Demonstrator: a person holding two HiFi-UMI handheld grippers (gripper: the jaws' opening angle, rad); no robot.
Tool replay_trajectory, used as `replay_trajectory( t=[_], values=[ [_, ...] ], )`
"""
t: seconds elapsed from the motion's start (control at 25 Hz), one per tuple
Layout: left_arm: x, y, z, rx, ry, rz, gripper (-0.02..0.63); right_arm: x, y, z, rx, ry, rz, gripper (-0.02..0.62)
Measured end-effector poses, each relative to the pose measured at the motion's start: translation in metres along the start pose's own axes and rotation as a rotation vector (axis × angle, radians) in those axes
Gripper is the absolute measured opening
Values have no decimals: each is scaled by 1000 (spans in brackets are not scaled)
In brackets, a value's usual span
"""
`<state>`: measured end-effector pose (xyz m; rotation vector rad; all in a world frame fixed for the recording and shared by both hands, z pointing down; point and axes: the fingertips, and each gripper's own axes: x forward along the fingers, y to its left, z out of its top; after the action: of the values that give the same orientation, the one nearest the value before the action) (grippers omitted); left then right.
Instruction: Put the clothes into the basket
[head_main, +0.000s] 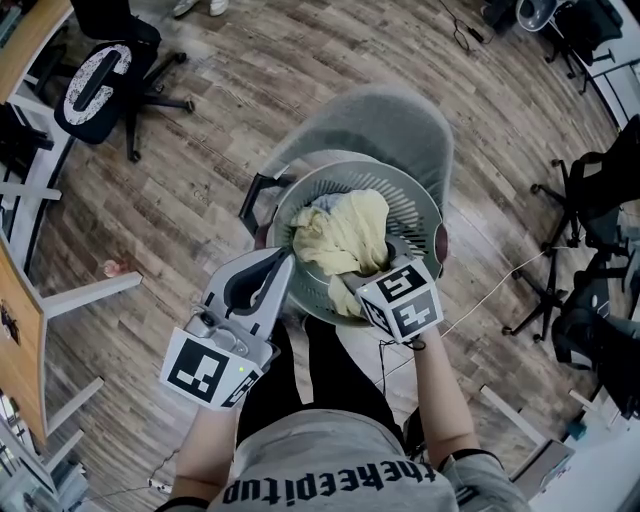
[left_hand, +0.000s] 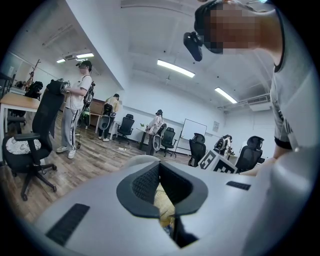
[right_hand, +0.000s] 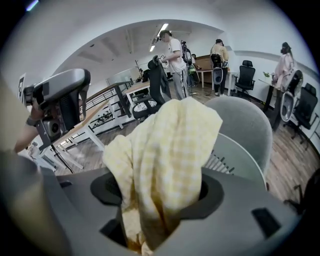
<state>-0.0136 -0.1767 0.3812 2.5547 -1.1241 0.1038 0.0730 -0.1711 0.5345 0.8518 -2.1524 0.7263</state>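
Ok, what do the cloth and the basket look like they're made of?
Cloth: soft woven fabric, possibly cotton, with a matt finish. It has a pale yellow check and crumples into loose folds. Basket: probably moulded plastic, light grey and smooth. Its wall has thin, even slats under a plain round rim. Both are judged by look only.

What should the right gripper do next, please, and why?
Probably draw the right gripper slowly up and back out of the basket. Its jaws stand open with the cloth loose between them, and the cloth lies heaped inside the basket, so a slow retreat should leave it there rather than drag it out.
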Motion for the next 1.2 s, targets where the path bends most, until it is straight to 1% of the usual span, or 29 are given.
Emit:
replay_trajectory(
  t=[0.16, 0.32, 0.48, 0.56, 0.68, 0.8, 0.88, 1.0, 1.08, 1.2],
  values=[
    [-1, 1, -1, -1, 1, 4, 15, -3, 1, -2, 17, 6, 4, 281],
    [-1, 0, -2, -4, 4, 4, 15, -5, 3, -10, -19, 54, 0, 281],
    [0, -1, -2, -3, 3, 0, 15, -6, 0, -19, -71, 126, -30, 281],
    [0, -1, -2, -4, 3, -3, 15, -7, 0, -23, -49, 147, -19, 281],
    [1, -1, -2, -3, 2, -3, 15, -11, 0, -23, 13, 152, 4, 279],
    [0, -1, -3, -4, 3, -4, 15, -12, 2, -25, 38, 177, 17, 278],
    [1, -2, -3, -1, 3, -7, 15, -12, 6, -24, 38, 169, 28, 273],
    [1, -2, -3, 0, 5, -8, 15, -12, 8, -20, 15, 123, 13, 273],
    [1, -1, -3, 1, 7, -9, 14, -12, 10, -22, -1, 135, 9, 264],
    [1, -1, -2, 2, 10, -14, 15, -13, 11, -26, -14, 178, 10, 266]
  ],
)
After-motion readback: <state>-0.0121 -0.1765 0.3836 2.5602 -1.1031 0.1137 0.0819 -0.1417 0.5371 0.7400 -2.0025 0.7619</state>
